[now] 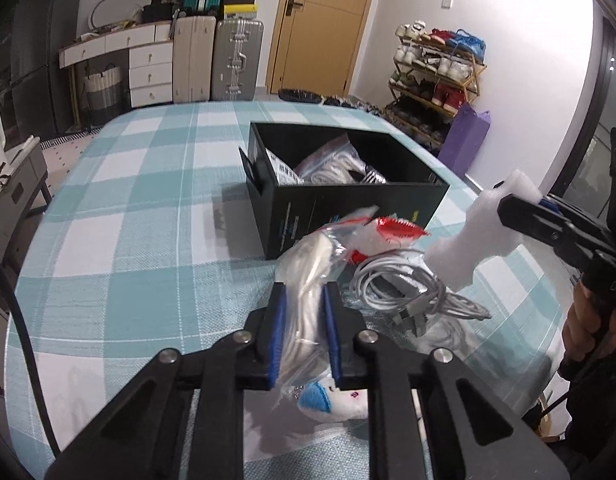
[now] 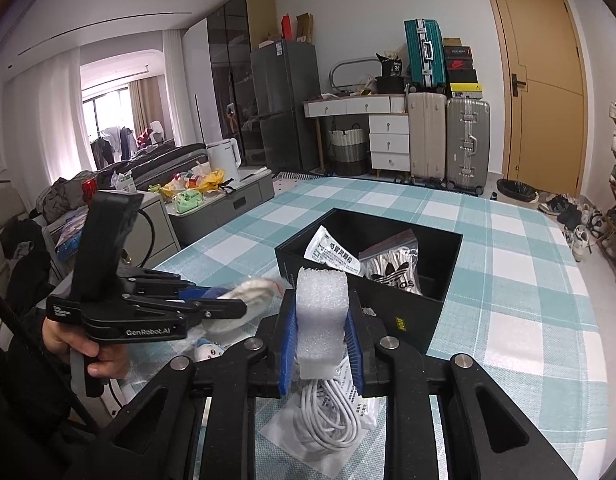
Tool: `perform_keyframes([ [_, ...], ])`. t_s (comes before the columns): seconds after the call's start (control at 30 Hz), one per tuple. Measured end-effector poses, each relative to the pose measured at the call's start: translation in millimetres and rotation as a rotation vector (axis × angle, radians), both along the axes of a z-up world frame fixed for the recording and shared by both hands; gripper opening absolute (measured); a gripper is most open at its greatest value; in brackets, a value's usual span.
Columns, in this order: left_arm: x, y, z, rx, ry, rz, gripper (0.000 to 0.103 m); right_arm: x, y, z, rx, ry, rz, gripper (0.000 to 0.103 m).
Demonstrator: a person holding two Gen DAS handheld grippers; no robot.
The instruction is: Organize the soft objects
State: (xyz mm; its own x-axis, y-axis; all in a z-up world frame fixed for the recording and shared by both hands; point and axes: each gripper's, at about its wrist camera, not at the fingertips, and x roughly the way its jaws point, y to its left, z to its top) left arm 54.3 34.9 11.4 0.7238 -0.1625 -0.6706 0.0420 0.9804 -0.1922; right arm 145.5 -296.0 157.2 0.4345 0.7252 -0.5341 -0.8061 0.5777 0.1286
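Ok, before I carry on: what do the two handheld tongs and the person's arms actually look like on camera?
Both tongs, left and right, are matt black scissor-link frames with silver pivot bolts and ribbed blue pads on the fingers. In the right wrist view the left one's side carries white "GenRobot.AI" lettering and a tall black camera mount. A black cable loops behind it. The sleeve is dark.

left gripper [image 2: 232, 304], left of frame: white "GenRobot.AI" on its black side, smaller print above it too small to read | clear bag [image 2: 391, 268] in the black box [image 2: 411, 320], centre: Adidas trefoil and letters, upside down | white sachet [image 2: 331, 256] beside it: printed text, unreadable | box front: small yellow label, unreadable
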Motion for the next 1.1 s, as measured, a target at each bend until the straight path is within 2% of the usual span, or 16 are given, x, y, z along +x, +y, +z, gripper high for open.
perform_keyframes([
  [0.47,-2.3,0.0,38.0,0.014,-0.12,0.014,0.015,1.9,-9.3,18.9,0.051,-0.041,-0.047,0.022],
  [0.77,18.5,-1.9,54.5,0.018,-0.171,0.013,0.015,17.1,-8.9,33.2,0.089,-0.064,-0.088,0.022],
  [1.1,48.7,-8.8,59.2,0.029,-0.189,-0.002,0.015,43.8,-0.3,39.7,0.113,-0.061,-0.13,0.022],
])
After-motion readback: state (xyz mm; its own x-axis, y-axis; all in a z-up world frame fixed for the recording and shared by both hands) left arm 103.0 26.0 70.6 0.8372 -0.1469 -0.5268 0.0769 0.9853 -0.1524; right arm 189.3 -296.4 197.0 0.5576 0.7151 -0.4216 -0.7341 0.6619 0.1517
